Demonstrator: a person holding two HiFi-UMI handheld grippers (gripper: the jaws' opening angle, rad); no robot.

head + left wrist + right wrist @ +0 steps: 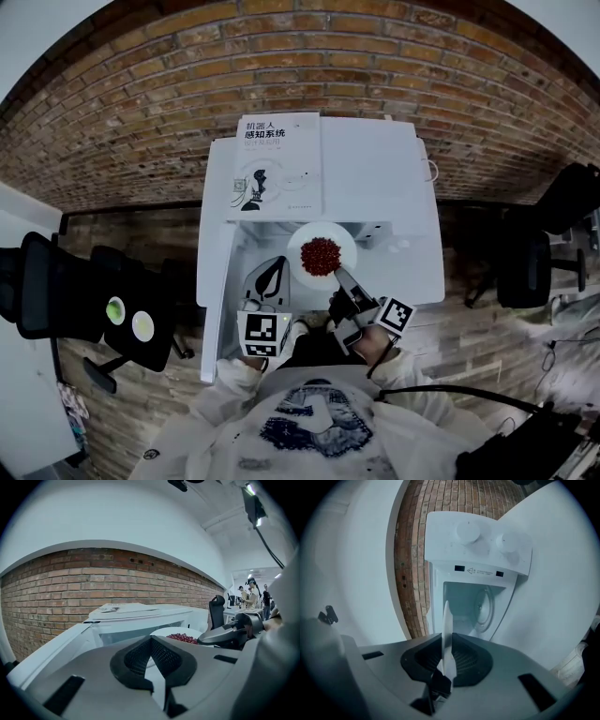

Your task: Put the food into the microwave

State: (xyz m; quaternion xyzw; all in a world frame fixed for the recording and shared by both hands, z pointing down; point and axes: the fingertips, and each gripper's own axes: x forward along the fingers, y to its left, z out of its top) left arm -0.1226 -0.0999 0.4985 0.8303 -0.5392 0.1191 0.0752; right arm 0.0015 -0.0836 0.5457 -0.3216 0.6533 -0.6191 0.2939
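A white plate [302,242] of red food [321,255] hangs in front of the open white microwave [375,187]. My right gripper [342,277] is shut on the plate's near rim. In the right gripper view the plate [446,625] stands edge-on between the pads of that gripper [446,641], with the microwave's cavity [468,606] straight ahead. My left gripper [277,262] hovers just left of the plate, tips together and holding nothing. The left gripper view shows that gripper [151,641] below the microwave [140,620], with the food [183,638] and the right gripper [220,637] to the right.
The microwave's door [214,281] hangs open to the left. A book [277,164] lies on top of the microwave. Two knobs [466,530] sit on its control panel. Black chairs [56,291] [534,262] stand on both sides before a brick wall. People [253,592] stand far off.
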